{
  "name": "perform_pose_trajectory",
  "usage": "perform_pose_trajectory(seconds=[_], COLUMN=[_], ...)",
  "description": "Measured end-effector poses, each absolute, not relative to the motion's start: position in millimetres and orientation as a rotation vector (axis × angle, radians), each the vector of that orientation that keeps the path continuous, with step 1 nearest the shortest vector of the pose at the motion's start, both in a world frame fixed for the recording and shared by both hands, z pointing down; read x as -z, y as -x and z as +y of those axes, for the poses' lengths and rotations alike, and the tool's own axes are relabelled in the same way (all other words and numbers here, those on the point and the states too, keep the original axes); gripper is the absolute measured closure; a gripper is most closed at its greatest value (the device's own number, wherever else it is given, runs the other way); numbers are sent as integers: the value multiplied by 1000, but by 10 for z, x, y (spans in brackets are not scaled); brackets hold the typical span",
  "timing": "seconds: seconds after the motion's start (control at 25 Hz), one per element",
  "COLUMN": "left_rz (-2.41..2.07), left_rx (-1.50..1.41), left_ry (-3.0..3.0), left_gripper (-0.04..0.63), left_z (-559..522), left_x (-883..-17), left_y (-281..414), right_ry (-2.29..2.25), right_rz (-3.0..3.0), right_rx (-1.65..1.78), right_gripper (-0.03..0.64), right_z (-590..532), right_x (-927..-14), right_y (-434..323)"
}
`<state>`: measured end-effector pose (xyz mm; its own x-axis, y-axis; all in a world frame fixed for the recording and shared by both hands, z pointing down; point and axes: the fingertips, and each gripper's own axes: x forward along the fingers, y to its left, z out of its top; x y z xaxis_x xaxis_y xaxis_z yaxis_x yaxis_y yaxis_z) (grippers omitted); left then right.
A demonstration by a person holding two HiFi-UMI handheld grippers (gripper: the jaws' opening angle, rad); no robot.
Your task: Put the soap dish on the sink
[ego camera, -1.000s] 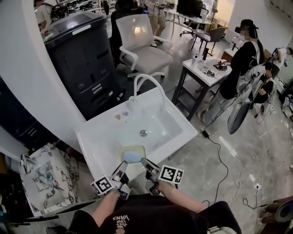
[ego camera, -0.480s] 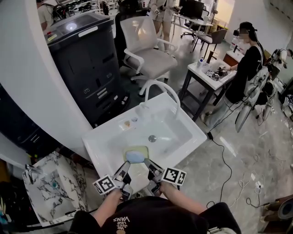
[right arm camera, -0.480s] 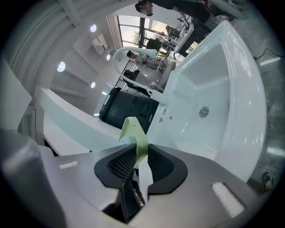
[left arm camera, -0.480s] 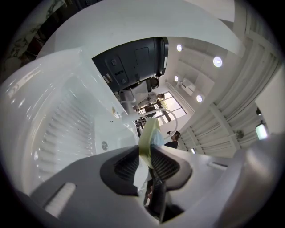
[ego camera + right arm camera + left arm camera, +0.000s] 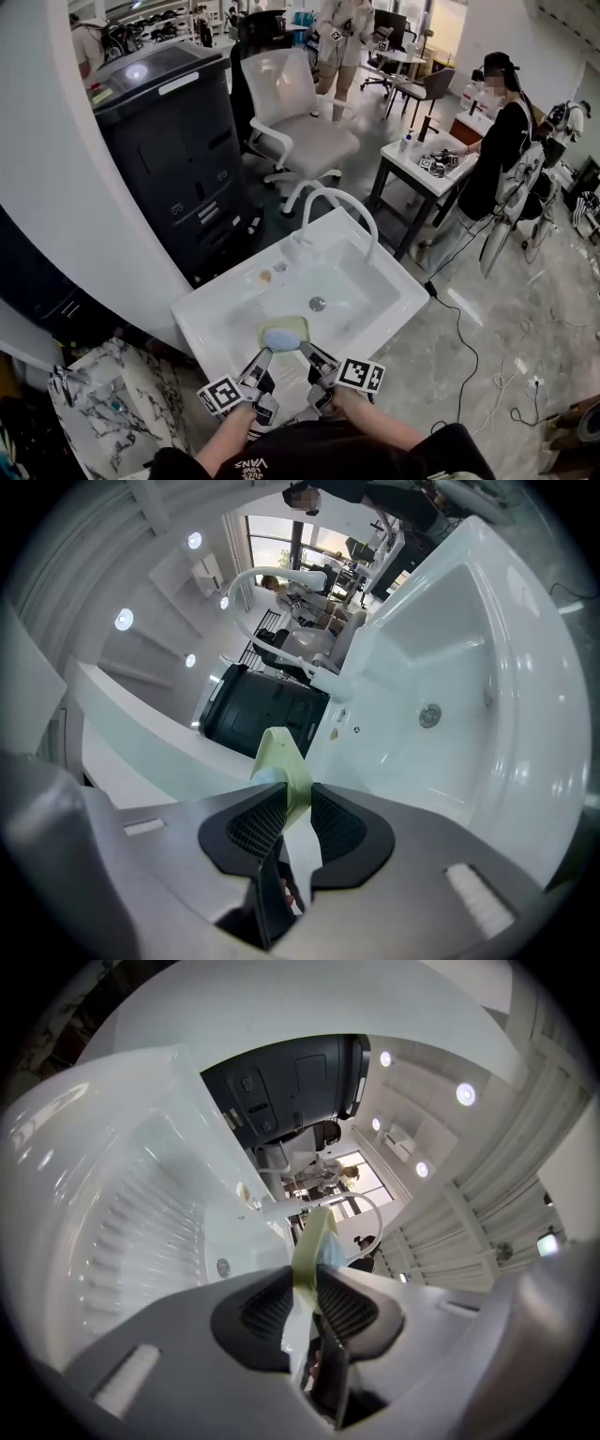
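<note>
A pale green soap dish point(image 5: 283, 332) with a light blue soap in it hangs over the near part of the white sink point(image 5: 394, 272). My left gripper point(image 5: 262, 356) is shut on the dish's left rim, my right gripper point(image 5: 307, 352) on its right rim. In the left gripper view the dish edge point(image 5: 312, 1241) sticks up between the black pads. The right gripper view shows the same dish point(image 5: 281, 757) pinched between the pads, with the basin drain point(image 5: 429, 714) beyond. A curved white tap point(image 5: 339, 208) stands at the sink's far side.
A dark cabinet-like machine point(image 5: 169, 141) stands behind the sink, and a white office chair point(image 5: 295, 122) beside it. A marbled bag point(image 5: 103, 408) sits at the lower left. A person sits at a desk point(image 5: 427, 155) at the right. Cables lie across the floor.
Both grippers and the soap dish have moved forward over the sink together. The sink has shifted lower and nearer in the head view.
</note>
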<state>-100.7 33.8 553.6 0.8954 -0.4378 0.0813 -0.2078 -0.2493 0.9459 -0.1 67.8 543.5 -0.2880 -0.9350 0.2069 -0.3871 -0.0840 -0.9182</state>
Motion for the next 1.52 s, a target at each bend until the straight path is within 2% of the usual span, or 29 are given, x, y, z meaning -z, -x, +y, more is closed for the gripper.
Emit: perform_pose_trajectory(seconds=[0.56, 1.52], left_rz=[-637, -829], left_rx=[341, 399], left_ry=[-1810, -1651], left_gripper=[480, 480], left_z=[-130, -787], left_x=[-5626, -6257], left_y=[767, 534], right_ry=[1332, 1234], right_rz=[1840, 1938], right_rx=[1495, 1715], right_gripper=[540, 540], right_z=[46, -826], right_x=[-5534, -6176], right_y=[-270, -514])
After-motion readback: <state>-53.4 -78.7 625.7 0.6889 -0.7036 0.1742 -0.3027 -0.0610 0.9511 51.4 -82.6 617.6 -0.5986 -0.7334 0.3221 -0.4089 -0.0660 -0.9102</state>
